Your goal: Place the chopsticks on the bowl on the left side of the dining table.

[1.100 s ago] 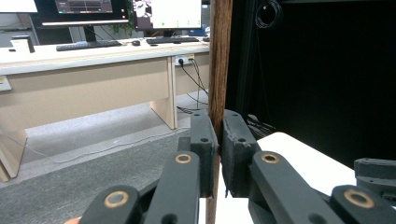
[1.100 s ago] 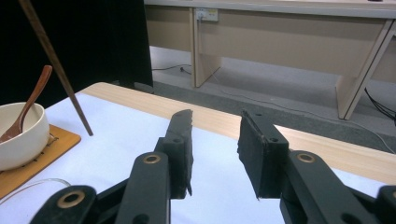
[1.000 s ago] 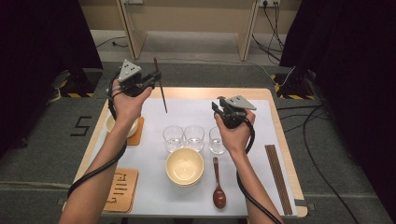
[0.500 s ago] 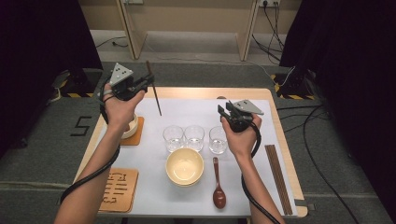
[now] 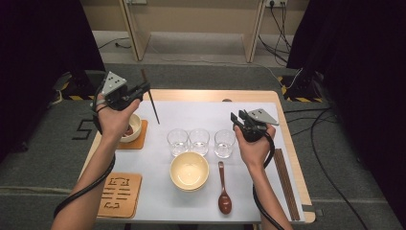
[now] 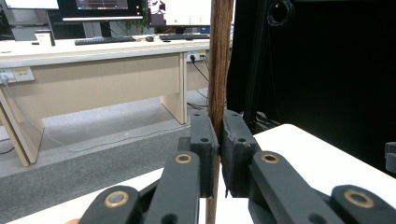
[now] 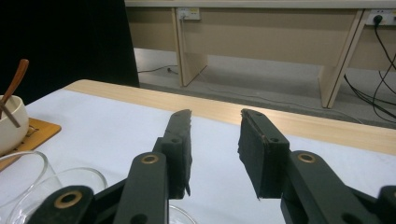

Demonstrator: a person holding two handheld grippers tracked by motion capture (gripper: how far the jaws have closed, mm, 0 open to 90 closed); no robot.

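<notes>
Leftward since earlier, left tongs [image 5: 143, 88] clamp a slim wooden chopstick [image 5: 152, 101]; right tongs [image 5: 238, 120] gape.

Spoon [image 5: 224, 189] right of bowl [image 5: 189, 170]; glasses [image 5: 199, 141] behind.

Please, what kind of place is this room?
Probably a lab or office set up for recording: a small table laid with glasses and a bowl, black curtains at both sides, and desks with monitors behind.

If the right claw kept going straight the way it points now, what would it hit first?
Probably nothing close. The right claw, jaws open and holding nothing, points over the bare white table cover toward the wooden table edge. The glasses sit off to its side; depth is uncertain.
</notes>
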